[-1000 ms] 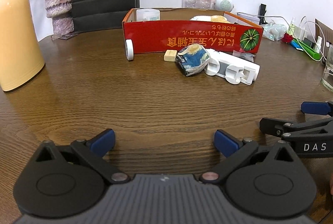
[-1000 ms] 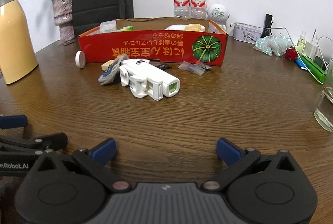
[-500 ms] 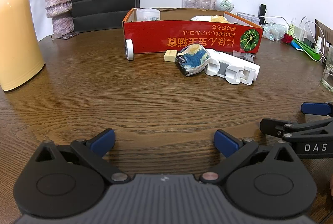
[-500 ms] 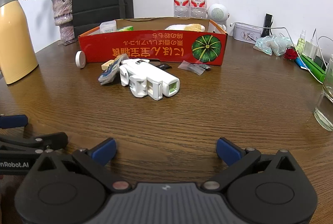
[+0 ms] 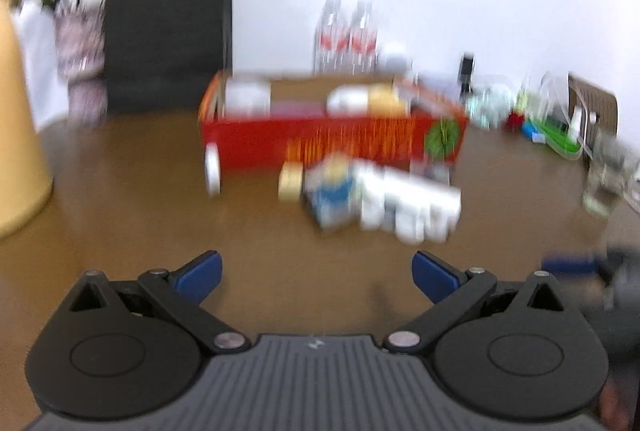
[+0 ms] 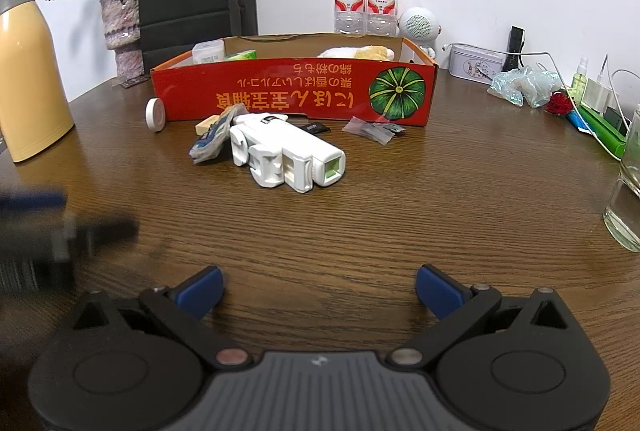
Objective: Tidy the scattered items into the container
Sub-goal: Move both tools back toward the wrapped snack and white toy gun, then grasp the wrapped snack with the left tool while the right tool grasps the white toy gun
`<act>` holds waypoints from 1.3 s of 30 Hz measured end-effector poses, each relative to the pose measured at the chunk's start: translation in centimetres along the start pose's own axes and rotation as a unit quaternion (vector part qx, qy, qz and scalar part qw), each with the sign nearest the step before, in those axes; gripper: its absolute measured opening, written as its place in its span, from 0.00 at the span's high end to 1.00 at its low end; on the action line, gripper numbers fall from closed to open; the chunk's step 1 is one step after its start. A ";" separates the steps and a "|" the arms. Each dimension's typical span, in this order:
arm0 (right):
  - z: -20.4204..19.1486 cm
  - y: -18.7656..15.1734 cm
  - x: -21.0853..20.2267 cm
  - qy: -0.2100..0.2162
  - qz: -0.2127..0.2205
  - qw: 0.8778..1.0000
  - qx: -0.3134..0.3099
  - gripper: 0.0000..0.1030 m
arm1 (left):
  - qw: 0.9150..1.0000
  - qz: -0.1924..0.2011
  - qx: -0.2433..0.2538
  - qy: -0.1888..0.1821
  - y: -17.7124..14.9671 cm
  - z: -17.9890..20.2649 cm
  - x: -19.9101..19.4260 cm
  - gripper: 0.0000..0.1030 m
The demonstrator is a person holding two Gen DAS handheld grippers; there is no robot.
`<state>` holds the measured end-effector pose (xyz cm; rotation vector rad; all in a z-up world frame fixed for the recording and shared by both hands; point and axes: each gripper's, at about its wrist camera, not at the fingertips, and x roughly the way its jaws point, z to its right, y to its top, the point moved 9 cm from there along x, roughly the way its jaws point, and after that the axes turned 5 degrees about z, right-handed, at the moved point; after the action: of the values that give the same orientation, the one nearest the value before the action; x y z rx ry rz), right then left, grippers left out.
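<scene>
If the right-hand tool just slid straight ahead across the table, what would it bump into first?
Probably the white plastic device lying before the red box. The right tool is open with bare table ahead; depth is hard to judge.

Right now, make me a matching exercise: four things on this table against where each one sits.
Things:
1. plush toy
2. white disc
3. water bottles
4. glass

Places:
A. behind the red box
B. inside the red box
C. far right table edge
D. standing on edge at the box's left front corner

Pairs: 1-B, 2-D, 3-A, 4-C
</scene>
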<state>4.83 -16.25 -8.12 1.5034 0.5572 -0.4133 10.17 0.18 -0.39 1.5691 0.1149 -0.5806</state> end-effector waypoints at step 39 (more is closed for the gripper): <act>-2.7 8.2 10.1 0.133 -0.041 0.985 -0.099 0.42 | 0.988 -0.019 -0.155 0.000 1.7 -7.1 4.2 0.95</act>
<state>17.56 -12.41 -7.26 1.3552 0.8499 -0.2134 16.54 5.68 -0.83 1.2679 0.2247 -0.5635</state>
